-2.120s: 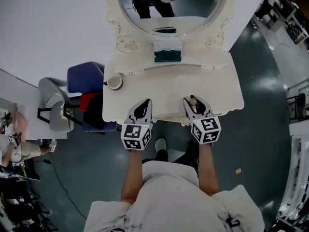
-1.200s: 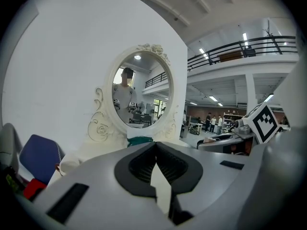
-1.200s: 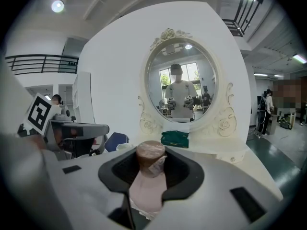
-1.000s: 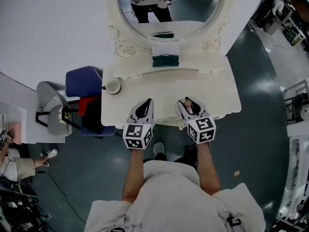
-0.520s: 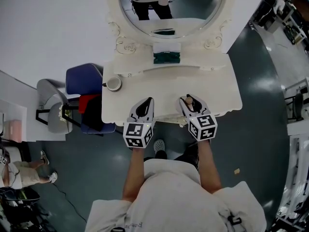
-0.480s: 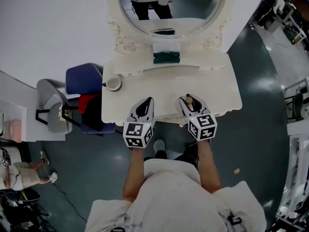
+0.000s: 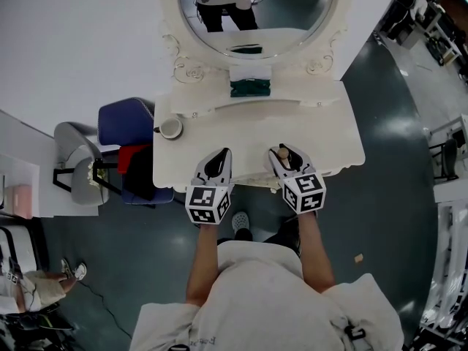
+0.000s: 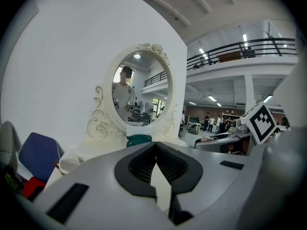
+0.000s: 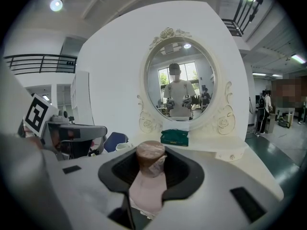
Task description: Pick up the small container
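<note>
The small container (image 9: pixel 149 178) is a pale pink bottle with a brown cap (image 9: pixel 150 152). It stands upright between the jaws of my right gripper (image 9: pixel 151 166), which is shut on it. In the head view the container (image 7: pixel 286 152) shows as a small brown-topped thing at the right gripper's (image 7: pixel 284 154) tip, over the front of the white vanity table (image 7: pixel 325 126). My left gripper (image 7: pixel 221 156) hovers beside it at the table's front edge. Its jaws (image 8: pixel 156 152) are shut with nothing between them.
An oval mirror (image 7: pixel 256 9) in an ornate white frame stands at the table's back. A green box (image 7: pixel 250 88) sits on the raised shelf under it. A white cup (image 7: pixel 170 128) is at the table's left end. A blue chair (image 7: pixel 126 119) and a grey chair (image 7: pixel 73 148) stand to the left.
The right gripper with the container has drifted slightly left since the earliest frame. The left gripper has stayed put. A person at the lower left has moved along the floor.
</note>
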Demonstrator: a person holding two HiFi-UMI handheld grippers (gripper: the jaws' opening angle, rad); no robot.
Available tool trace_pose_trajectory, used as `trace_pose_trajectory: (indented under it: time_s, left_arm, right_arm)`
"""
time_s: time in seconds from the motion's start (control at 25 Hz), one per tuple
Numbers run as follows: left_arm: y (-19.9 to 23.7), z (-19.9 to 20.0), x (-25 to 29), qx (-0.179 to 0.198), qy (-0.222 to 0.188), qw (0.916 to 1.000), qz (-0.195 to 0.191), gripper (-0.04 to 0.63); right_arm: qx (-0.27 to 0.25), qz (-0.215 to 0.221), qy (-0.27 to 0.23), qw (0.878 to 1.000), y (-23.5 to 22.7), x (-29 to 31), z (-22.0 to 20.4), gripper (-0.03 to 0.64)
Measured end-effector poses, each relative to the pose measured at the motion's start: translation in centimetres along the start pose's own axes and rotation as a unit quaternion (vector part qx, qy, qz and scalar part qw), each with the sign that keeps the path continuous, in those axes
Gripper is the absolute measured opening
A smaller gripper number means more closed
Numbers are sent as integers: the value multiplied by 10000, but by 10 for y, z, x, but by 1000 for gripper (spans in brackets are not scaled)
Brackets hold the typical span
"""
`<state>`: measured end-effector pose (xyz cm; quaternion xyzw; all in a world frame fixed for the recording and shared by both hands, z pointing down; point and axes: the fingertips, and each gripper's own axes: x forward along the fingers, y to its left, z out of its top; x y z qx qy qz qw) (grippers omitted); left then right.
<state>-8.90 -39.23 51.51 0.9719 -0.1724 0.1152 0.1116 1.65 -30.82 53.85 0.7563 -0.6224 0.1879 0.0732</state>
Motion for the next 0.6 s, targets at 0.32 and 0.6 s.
trace_pose_trajectory:
  time_s: [0.32,0.6]
  left_arm:
    - [-1,-1,2,-1,1,10000,-35,28]
    - [2,0,2,-13,-1,10000,-12,28]
  right_arm:
    - [36,-14,2,10000,-1,-1,-2,137]
    - [5,0,16,10000,-1,2,0,137]
